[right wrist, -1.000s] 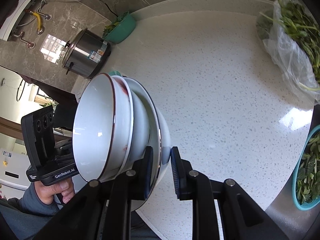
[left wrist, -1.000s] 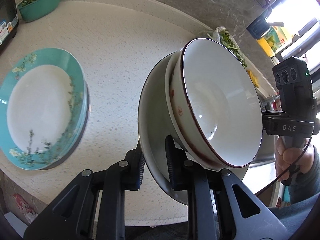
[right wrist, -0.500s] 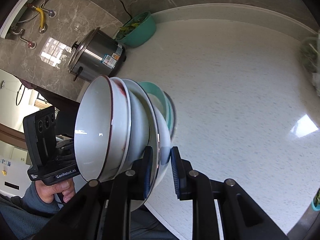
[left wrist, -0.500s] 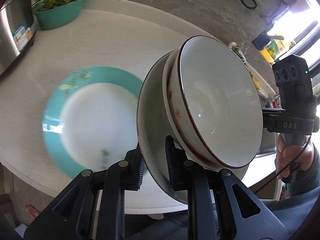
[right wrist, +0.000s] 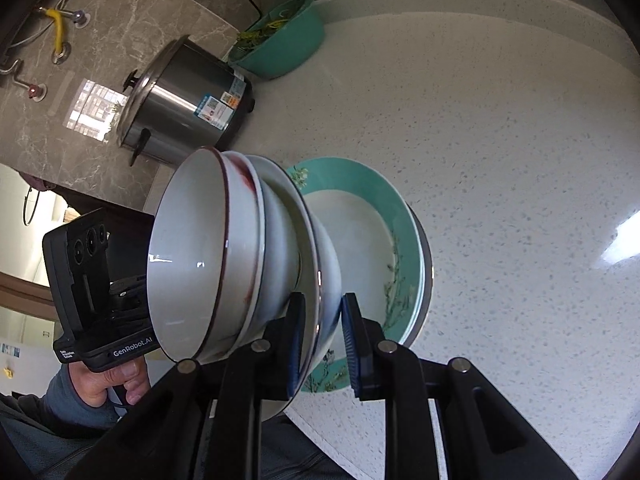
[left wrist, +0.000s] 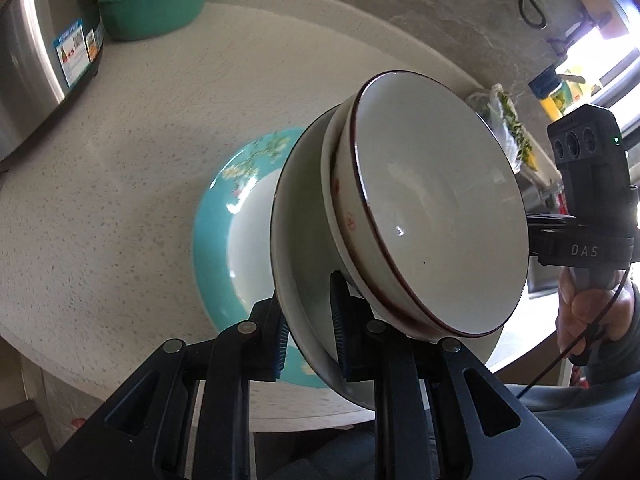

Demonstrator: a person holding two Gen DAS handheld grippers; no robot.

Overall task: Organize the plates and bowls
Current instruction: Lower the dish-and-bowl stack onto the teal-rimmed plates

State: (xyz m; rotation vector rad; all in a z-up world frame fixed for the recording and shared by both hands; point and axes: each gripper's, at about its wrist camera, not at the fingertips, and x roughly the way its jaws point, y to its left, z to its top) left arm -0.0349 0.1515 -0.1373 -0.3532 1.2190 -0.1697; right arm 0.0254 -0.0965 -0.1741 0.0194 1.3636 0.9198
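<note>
The left gripper [left wrist: 306, 334] and the right gripper [right wrist: 320, 338] both hold the same stack of bowls, one from each side. The fingers [left wrist: 276, 340] of the left gripper pinch the rim of the big white bowl [left wrist: 300, 248] at the bottom of the stack. The fingers [right wrist: 354, 344] of the right gripper pinch the rim of that same bowl [right wrist: 308, 240] on its other side.

Inside the big bowl sits a red-rimmed bowl [left wrist: 436, 208]. The stack is tipped up on its edge and is up in the air above the counter [left wrist: 160, 140].

A teal plate [left wrist: 224, 216] with little flowers on it lies flat on the counter, right behind the stack. In the right wrist view the teal plate [right wrist: 400, 216] shows at about 3 o'clock from the bowls.

A shiny metal pot [right wrist: 188, 100] stands on the counter at about 11 o'clock from the bowls in the right view. Just beside it is a green tub [right wrist: 284, 44] full of leafy greens. In the left view a clear bag of greens [left wrist: 508, 120] lies at about 2 o'clock, near the far edge of the counter.
</note>
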